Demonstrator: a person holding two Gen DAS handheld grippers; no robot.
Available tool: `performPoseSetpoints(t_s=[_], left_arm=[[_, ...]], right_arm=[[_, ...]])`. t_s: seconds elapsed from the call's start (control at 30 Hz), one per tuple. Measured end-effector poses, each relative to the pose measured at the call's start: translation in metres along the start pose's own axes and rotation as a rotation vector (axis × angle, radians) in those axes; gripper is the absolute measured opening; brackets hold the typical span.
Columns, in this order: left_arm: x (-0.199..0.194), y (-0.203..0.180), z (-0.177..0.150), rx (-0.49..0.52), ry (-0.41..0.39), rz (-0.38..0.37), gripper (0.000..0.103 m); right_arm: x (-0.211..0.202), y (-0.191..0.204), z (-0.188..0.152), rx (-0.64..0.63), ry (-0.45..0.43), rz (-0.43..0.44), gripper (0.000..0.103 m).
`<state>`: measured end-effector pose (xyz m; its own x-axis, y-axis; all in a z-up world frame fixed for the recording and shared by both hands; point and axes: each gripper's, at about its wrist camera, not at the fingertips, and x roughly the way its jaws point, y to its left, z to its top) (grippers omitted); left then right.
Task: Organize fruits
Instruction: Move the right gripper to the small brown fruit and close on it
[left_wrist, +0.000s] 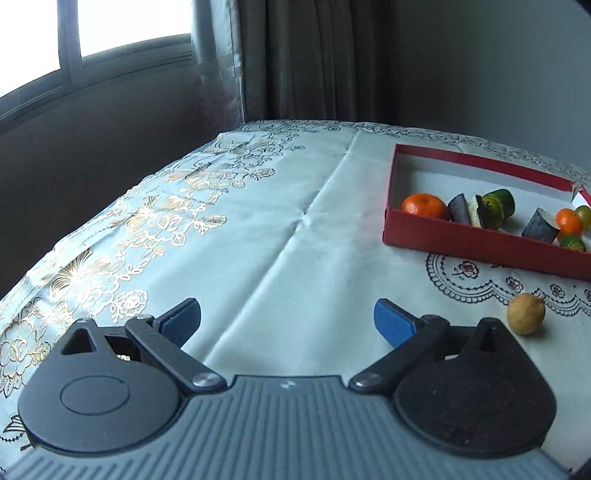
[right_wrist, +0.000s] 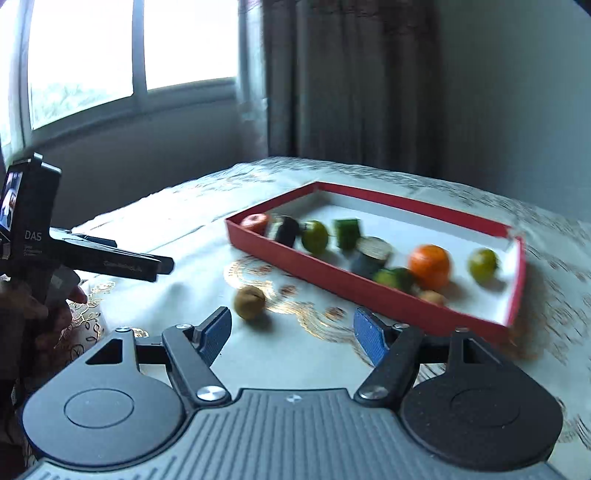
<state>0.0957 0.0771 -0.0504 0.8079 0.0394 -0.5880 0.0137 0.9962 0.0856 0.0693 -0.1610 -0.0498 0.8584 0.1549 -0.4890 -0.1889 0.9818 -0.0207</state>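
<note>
1. Left gripper (left_wrist: 287, 319): jaws spread wide, nothing between them, above bare tablecloth (left_wrist: 258, 221).
2. Right gripper (right_wrist: 291, 332): jaws apart, empty.
3. Small tan fruit (left_wrist: 526, 313): on the cloth, just right of the left gripper's right finger, outside the red tray (left_wrist: 480, 242).
4. Tray: ahead-right of the left gripper, holding oranges (left_wrist: 424, 208) and green fruits.
</note>
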Motion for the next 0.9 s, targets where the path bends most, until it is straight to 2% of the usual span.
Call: performPoseSetpoints(t_s=[0.1, 0.27, 0.4, 0.43, 0.57, 0.77, 0.9], left_arm=[[-0.001, -0.001, 0.000, 0.007, 0.003, -0.019, 0.100], [0.003, 0.000, -0.002, 0.007, 0.024, -0.048, 0.100], [0.007, 0.005, -0.003, -0.026, 0.040, -0.073, 0.100], [0.007, 0.006, -0.003, -0.031, 0.040, -0.076, 0.100], [0.007, 0.006, -0.003, -0.032, 0.037, -0.082, 0.100], [0.006, 0.005, -0.003, -0.026, 0.037, -0.077, 0.100], [0.006, 0.005, -0.003, -0.025, 0.037, -0.071, 0.100]], right_arm=[[0.027, 0.018, 0.011, -0.048, 0.042, 0.007, 0.073], [0.057, 0.026, 0.018, -0.040, 0.098, 0.020, 0.073], [0.068, 0.027, 0.019, -0.035, 0.141, 0.031, 0.051], [0.071, 0.026, 0.019, -0.034, 0.146, 0.031, 0.048], [0.069, 0.023, 0.019, -0.015, 0.141, 0.032, 0.028], [0.065, 0.025, 0.018, -0.006, 0.124, 0.031, 0.027], [0.052, 0.025, 0.024, 0.000, 0.081, 0.036, 0.027]])
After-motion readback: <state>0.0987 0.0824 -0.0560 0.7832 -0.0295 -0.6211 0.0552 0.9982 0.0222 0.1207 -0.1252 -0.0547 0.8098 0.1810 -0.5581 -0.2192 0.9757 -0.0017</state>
